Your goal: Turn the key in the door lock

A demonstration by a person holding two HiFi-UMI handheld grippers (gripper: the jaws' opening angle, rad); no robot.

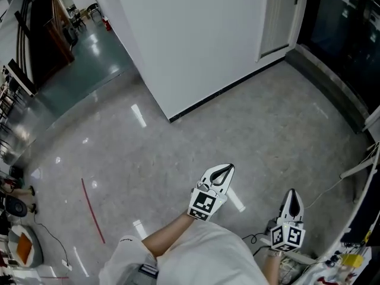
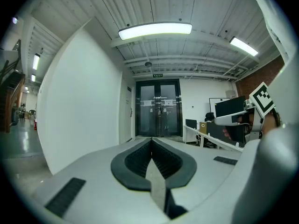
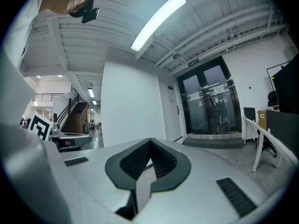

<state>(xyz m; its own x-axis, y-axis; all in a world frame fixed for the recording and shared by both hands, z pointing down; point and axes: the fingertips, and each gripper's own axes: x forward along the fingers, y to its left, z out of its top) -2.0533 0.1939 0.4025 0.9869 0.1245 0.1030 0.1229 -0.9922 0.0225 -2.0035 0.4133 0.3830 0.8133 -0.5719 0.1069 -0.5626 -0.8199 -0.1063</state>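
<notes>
The left gripper (image 1: 224, 171) and right gripper (image 1: 291, 195) are both clenched on nothing, each pair of jaws pressed together (the ribbed pads meet in a single seam). Both hang over the grey floor (image 1: 178, 153), well short of the glass door (image 2: 158, 108). The door stands ahead of them, to the right of a white wall (image 2: 79, 101), too far off to show detail.
</notes>
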